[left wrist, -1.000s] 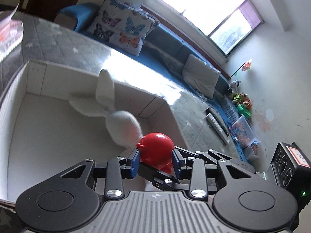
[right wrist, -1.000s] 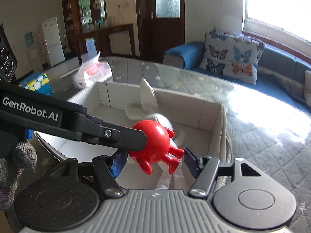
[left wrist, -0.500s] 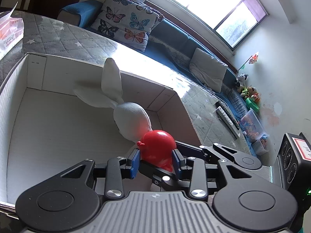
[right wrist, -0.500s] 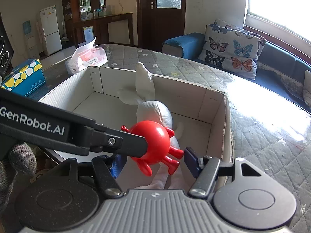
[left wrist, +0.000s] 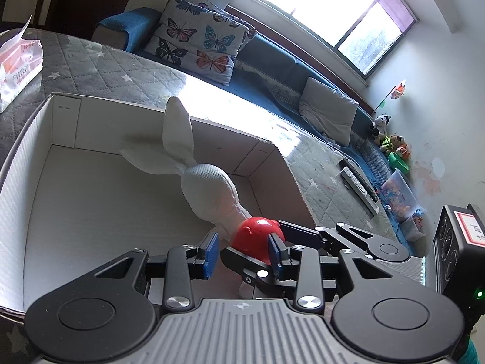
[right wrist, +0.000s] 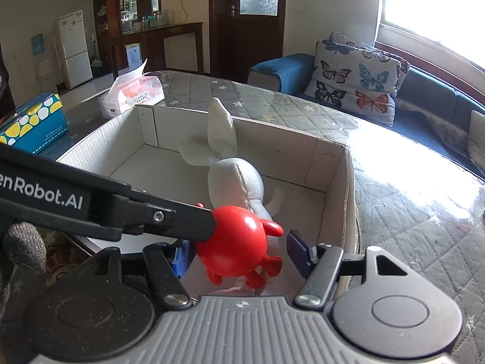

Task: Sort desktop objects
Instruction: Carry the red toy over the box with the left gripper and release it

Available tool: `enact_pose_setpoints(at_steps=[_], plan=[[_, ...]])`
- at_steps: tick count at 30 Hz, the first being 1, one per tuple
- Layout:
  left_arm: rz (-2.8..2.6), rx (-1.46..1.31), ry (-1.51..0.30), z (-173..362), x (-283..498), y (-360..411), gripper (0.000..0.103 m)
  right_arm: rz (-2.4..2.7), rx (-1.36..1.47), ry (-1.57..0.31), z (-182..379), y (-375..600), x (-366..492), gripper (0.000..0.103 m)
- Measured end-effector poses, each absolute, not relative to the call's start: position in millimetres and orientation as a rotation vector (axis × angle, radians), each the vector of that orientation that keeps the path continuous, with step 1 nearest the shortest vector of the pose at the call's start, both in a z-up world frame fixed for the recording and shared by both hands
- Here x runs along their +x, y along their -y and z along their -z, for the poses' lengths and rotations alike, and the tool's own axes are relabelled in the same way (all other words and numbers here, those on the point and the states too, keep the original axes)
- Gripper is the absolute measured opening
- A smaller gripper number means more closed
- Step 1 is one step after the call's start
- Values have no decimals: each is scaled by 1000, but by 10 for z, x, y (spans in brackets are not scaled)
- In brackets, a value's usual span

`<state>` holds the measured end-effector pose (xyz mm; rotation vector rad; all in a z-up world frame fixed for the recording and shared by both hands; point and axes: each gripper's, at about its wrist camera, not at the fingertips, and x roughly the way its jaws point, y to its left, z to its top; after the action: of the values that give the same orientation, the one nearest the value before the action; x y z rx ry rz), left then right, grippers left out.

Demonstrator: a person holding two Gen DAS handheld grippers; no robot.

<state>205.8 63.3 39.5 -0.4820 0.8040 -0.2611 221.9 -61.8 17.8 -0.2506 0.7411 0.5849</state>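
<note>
Quilted grey tabletop carries a white box with a cloth rabbit lying inside. Over the box's near corner hangs the red toy, legs down, straddled by the right gripper, whose pads stand wide (a clear gap shows at one). The left gripper reaches in sideways. Its jaws have just been closing with the toy at their tips, but I cannot tell if it grips. Earlier the toy sat squarely between those pads; now it sits toward one.

Glossy round red toy with stubby legs, above white box holding limp white plush rabbit.
</note>
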Motion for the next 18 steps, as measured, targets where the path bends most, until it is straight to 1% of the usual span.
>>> enact_pose_setpoints(at_steps=[18], plan=[[258, -468, -748, -607, 1821, -614, 38, -582, -241, -666, -368, 777, 1982, 67]])
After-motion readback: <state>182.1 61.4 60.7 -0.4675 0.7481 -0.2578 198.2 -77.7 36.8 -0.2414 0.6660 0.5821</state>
